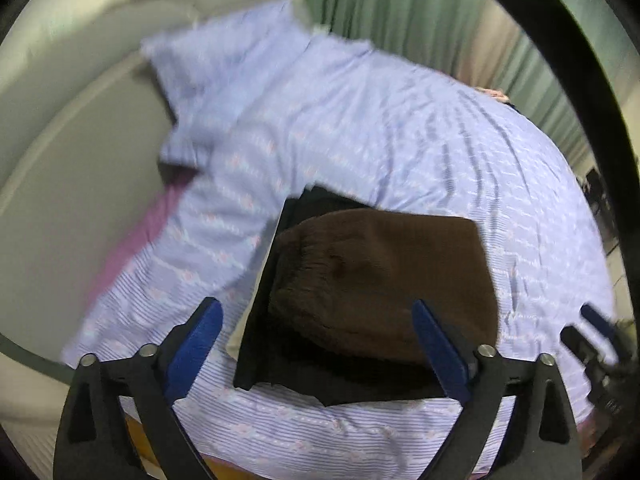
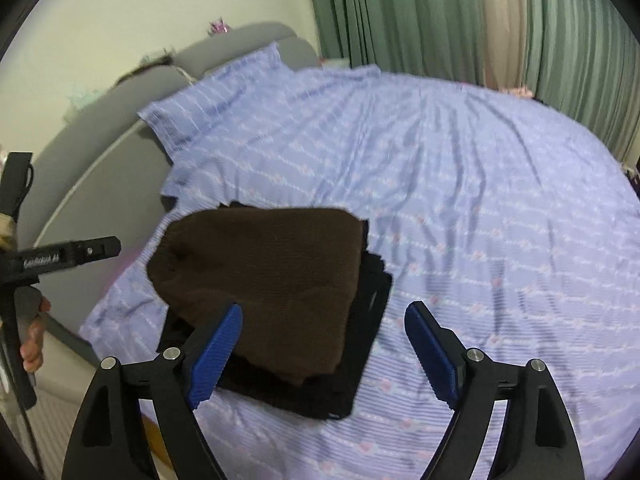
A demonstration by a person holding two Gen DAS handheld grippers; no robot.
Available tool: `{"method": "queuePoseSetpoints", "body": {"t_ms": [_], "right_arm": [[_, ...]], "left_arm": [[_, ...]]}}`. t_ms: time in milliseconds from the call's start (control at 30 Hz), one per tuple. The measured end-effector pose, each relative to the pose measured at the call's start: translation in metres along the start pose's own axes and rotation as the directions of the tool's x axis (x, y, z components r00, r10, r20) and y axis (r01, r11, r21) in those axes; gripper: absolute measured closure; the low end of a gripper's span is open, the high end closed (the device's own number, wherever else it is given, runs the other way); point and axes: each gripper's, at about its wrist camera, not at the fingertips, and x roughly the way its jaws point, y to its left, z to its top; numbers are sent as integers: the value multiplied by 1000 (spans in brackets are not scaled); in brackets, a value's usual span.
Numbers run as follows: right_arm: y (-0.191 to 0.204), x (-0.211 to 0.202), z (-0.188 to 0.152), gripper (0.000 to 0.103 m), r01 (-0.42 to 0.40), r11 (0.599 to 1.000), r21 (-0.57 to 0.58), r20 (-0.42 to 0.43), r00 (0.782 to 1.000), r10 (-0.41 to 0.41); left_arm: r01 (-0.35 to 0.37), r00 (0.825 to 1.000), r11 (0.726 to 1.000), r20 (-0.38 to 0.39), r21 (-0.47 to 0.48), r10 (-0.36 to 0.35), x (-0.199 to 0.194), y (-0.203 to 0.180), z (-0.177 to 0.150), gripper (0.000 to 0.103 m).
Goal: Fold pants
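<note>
Folded brown pants [image 1: 384, 280] lie on top of a folded black garment [image 1: 276, 352] on the bed near its front edge. They also show in the right wrist view [image 2: 264, 276], with the black garment [image 2: 360, 344] under them. My left gripper [image 1: 320, 340] is open and empty, above the near side of the stack. My right gripper [image 2: 324, 344] is open and empty, above the stack's near right corner. The right gripper shows at the right edge of the left wrist view [image 1: 592, 340]; the left gripper's handle [image 2: 60, 260] shows at the left of the right wrist view.
The bed is covered by a lilac striped sheet [image 2: 480, 208] with a matching pillow [image 2: 224, 96] at the back left. A grey headboard [image 2: 80, 152] runs along the left. Green curtains [image 2: 420, 16] hang behind. A purple cloth [image 1: 136, 240] shows at the bed's left side.
</note>
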Motion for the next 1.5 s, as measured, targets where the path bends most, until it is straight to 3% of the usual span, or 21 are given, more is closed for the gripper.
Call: {"method": "queuePoseSetpoints", "body": {"t_ms": [100, 167, 400, 600, 833, 1033, 1233, 1500], "right_arm": [[-21, -38, -8, 16, 9, 1000, 17, 37, 999, -9], [-34, -56, -13, 16, 15, 1000, 18, 51, 999, -16], [-109, -143, -43, 15, 57, 998, 37, 115, 991, -61], [-175, -208, -74, 15, 97, 991, 88, 142, 984, -108], [-240, -273, -117, 15, 145, 983, 113, 150, 975, -162], [-284, -324, -149, 15, 189, 976, 112, 170, 964, -207], [-308, -363, -170, 15, 208, 967, 149, 199, 951, -235], [-307, -391, -180, 15, 229, 956, 183, 241, 932, -269]], "left_arm": [[-66, 994, 997, 90, 51, 61, -41, -49, -22, 0], [-63, 992, 996, 116, 60, 56, -59, -76, -33, 0], [-7, 984, 996, 180, 85, -8, -111, -187, -79, 0], [96, 974, 992, 196, 87, -112, -147, -265, -109, 0], [96, 967, 988, 224, 123, -122, -177, -349, -151, 0], [144, 958, 979, 229, 147, -175, -197, -404, -183, 0], [133, 950, 966, 249, 221, -188, -222, -444, -201, 0], [174, 933, 948, 263, 265, -245, -247, -448, -208, 0]]}}
